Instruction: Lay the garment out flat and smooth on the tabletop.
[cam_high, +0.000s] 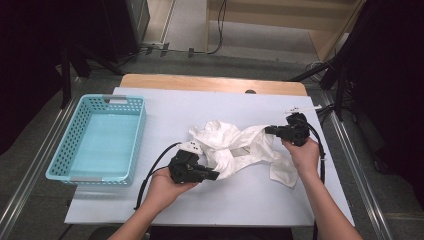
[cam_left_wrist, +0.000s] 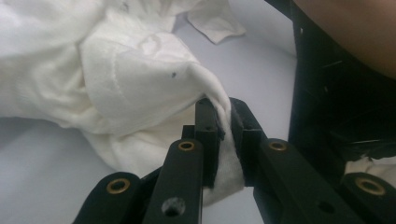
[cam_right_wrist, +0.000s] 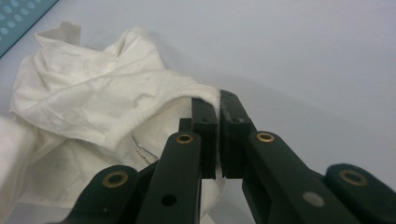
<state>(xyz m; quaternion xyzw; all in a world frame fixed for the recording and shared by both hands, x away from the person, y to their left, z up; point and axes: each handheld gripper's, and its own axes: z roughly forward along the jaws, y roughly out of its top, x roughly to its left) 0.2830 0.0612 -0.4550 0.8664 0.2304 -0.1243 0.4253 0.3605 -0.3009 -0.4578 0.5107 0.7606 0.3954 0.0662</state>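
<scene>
A crumpled white garment (cam_high: 235, 145) lies mid-frame on the white table (cam_high: 200, 110). The left gripper (cam_high: 212, 175) pinches its lower-left fold; the right gripper (cam_high: 270, 130) clamps its hem at centre-right. A blue basket (cam_high: 135, 135) sits left.

Garment: white cloth (cam_high: 235, 145) lay crumpled mid-desk (cam_high: 210, 200)
Left hand-held gripper (cam_high: 212, 176): at cloth's near-left edge
Right hand-held gripper (cam_high: 270, 130): at its far-right edge
Basket (cam_high: 67, 150): turquoise, left
</scene>
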